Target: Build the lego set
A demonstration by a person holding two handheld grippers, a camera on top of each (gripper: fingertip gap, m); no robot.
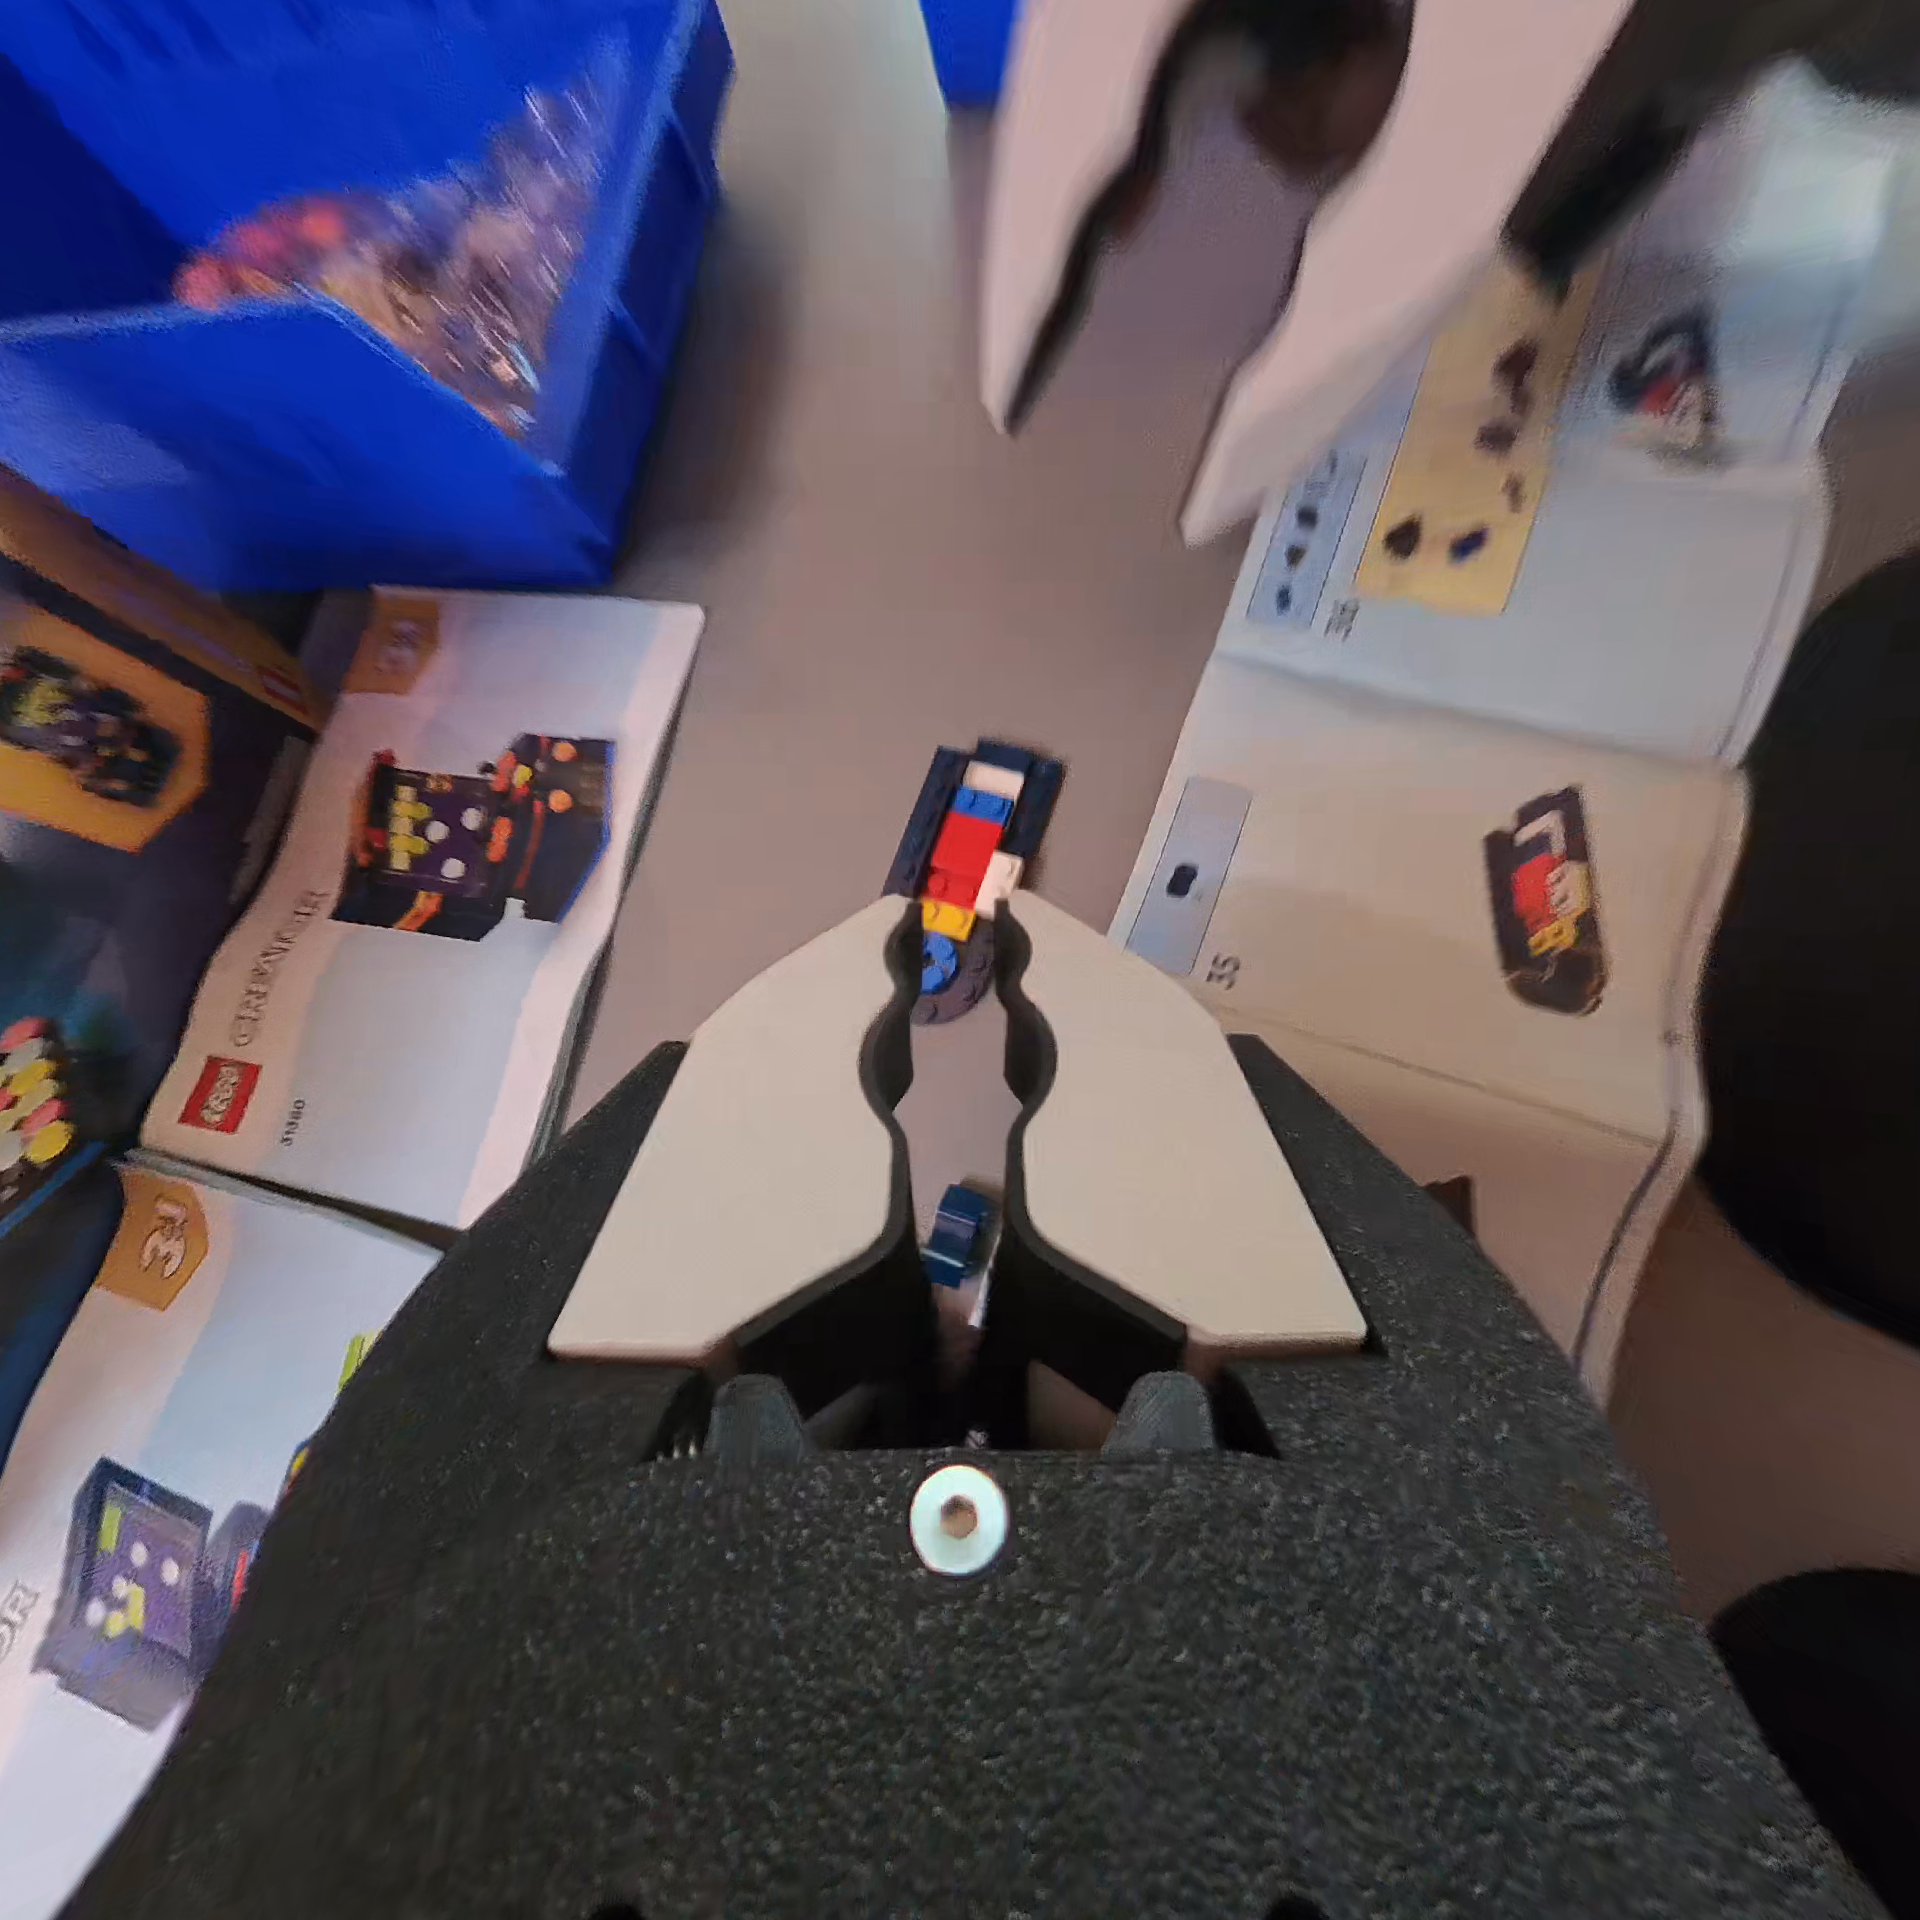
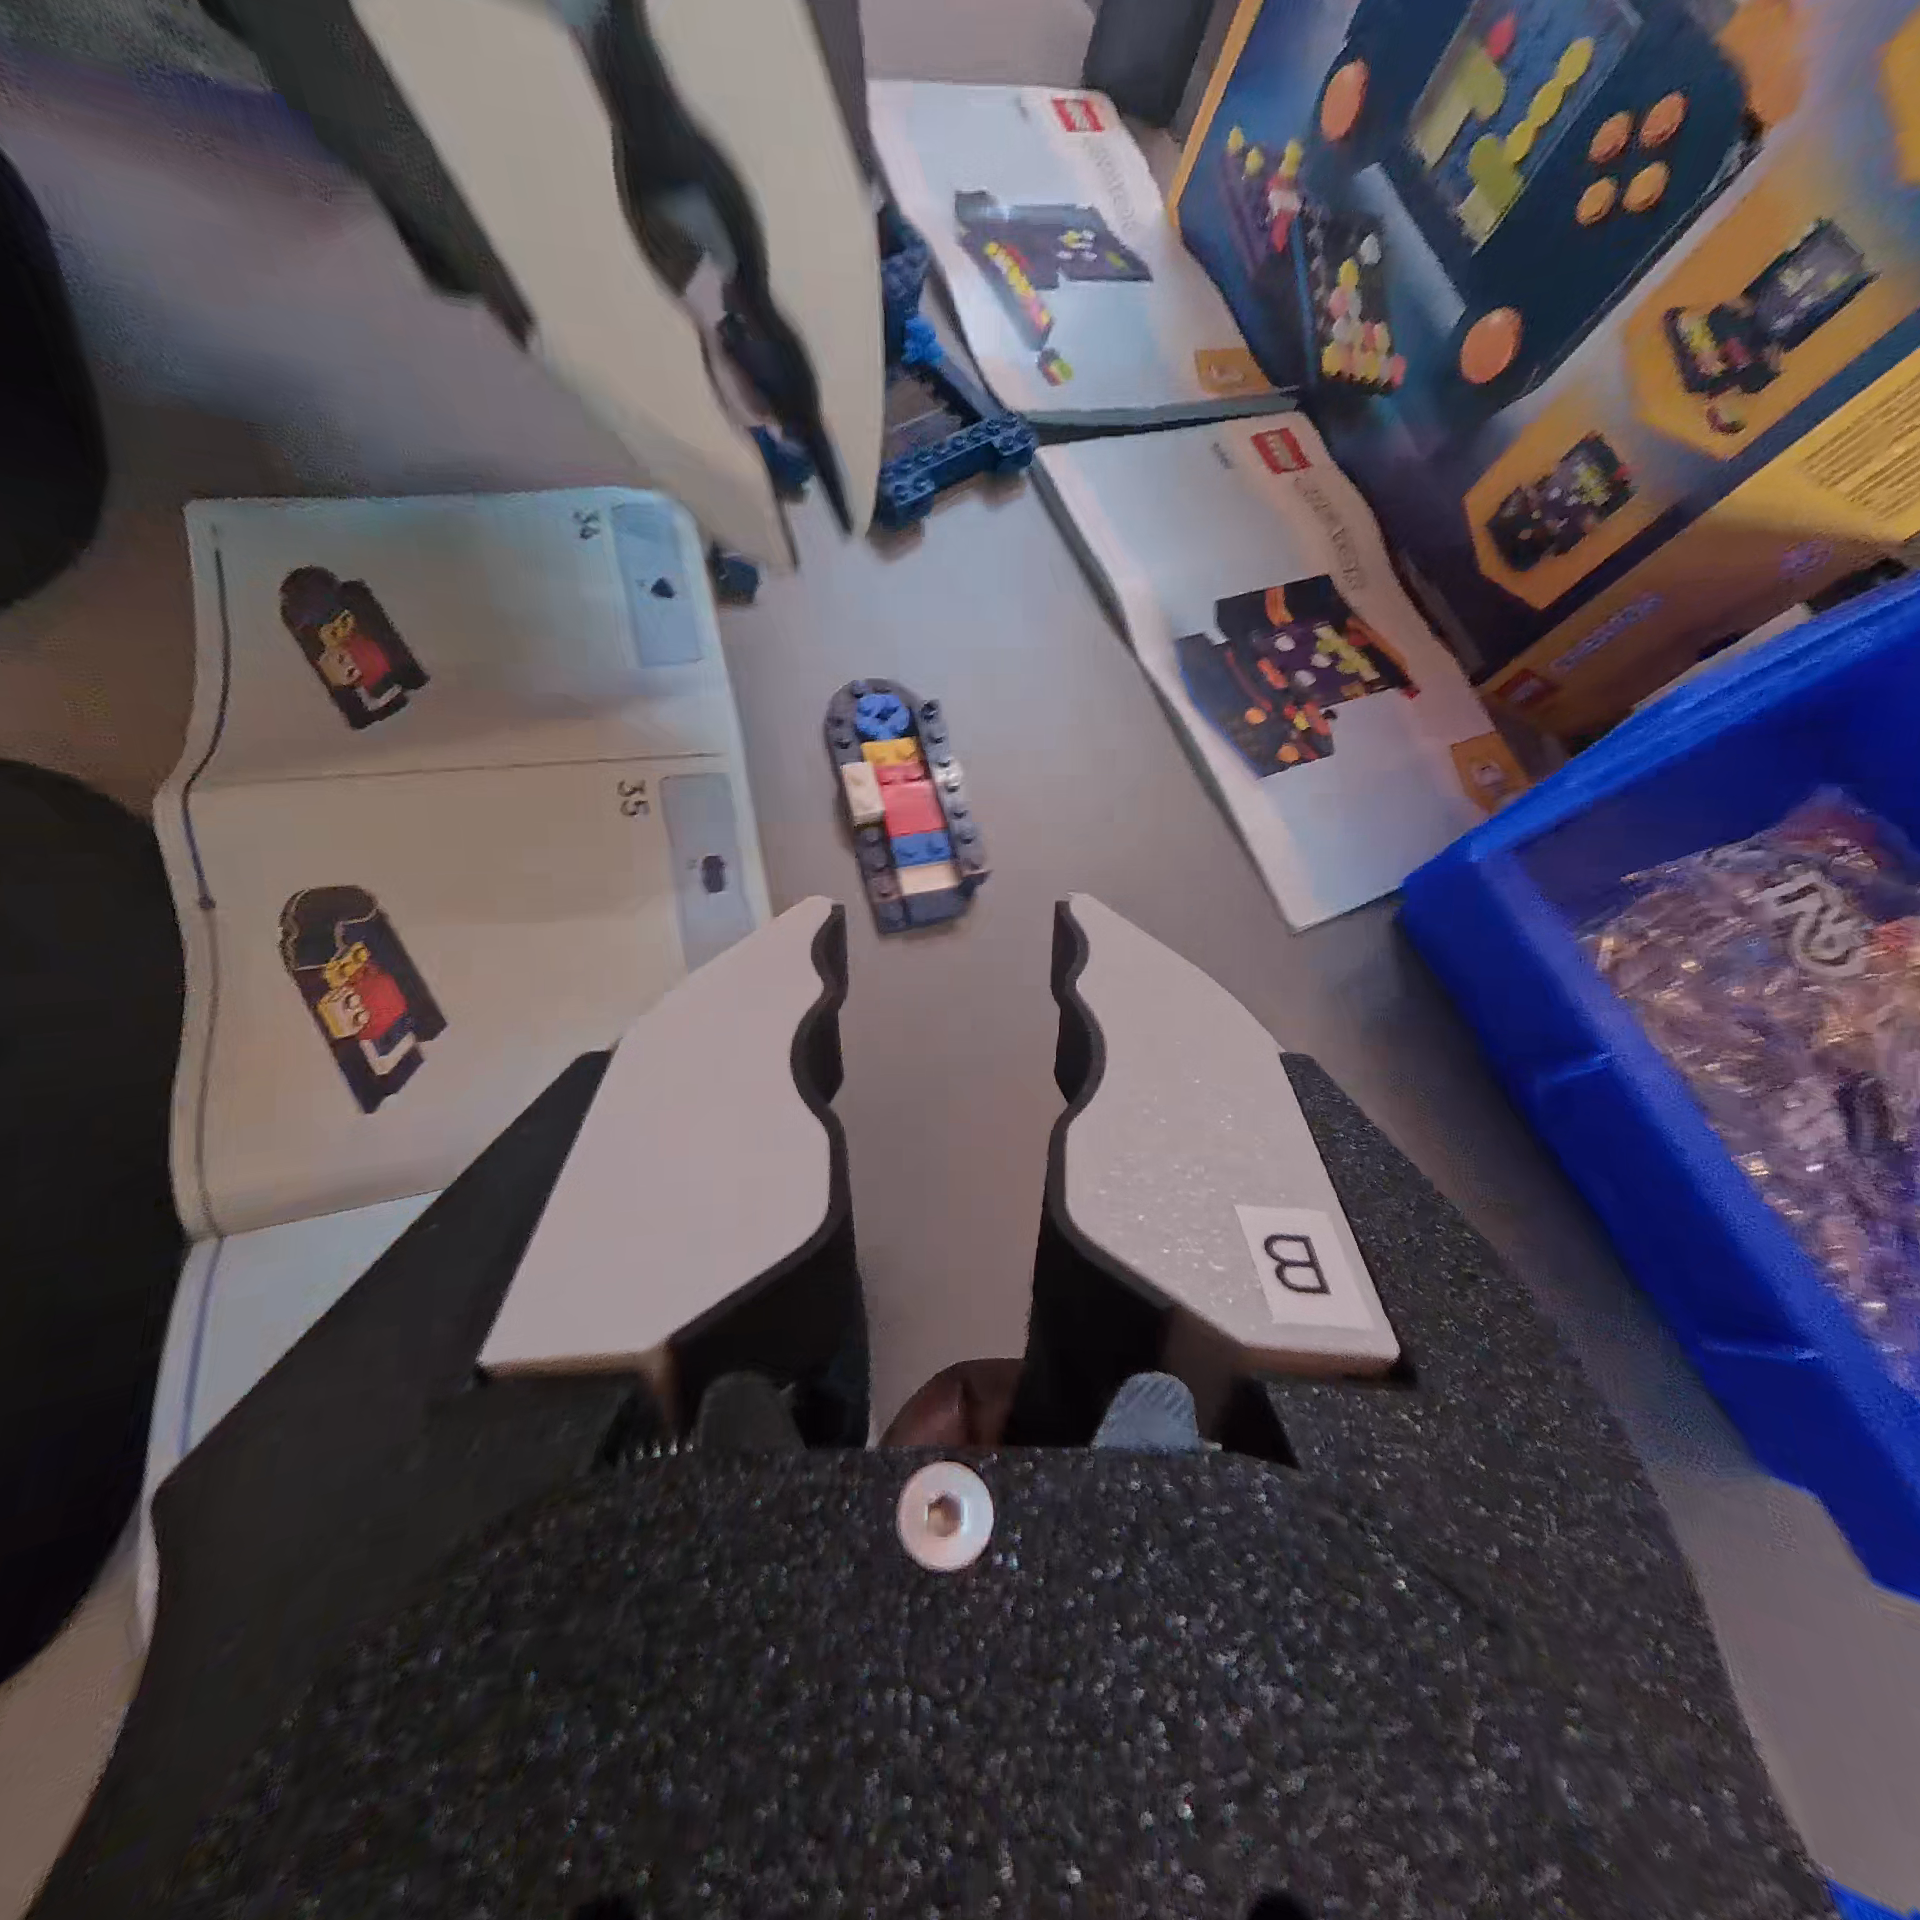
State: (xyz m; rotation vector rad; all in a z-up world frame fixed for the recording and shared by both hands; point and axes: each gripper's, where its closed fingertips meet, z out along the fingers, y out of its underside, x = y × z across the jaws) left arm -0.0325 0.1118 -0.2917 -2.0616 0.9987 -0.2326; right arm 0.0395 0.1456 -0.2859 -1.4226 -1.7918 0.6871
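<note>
A small brick model [image 1: 977,842] lies flat on the grey table: a dark blue plate with one rounded end, topped with white, blue, red and yellow bricks. It also shows in the right wrist view [image 2: 906,805]. My left gripper [image 1: 958,914] is open by a narrow gap and holds nothing; its tips hover over the model's rounded end. In the right wrist view the left gripper [image 2: 816,535] hangs above the table. A small dark blue brick [image 1: 956,1231] lies on the table beneath it. My right gripper [image 2: 948,914] is open and empty, just short of the model's square end.
An open instruction booklet [image 2: 436,831] lies beside the model. Closed booklets [image 2: 1299,665] and a toy box [image 2: 1558,260] are on the other side. A blue bin [image 2: 1662,1091] holds bagged pieces. A blue brick frame [image 2: 956,447] lies farther off.
</note>
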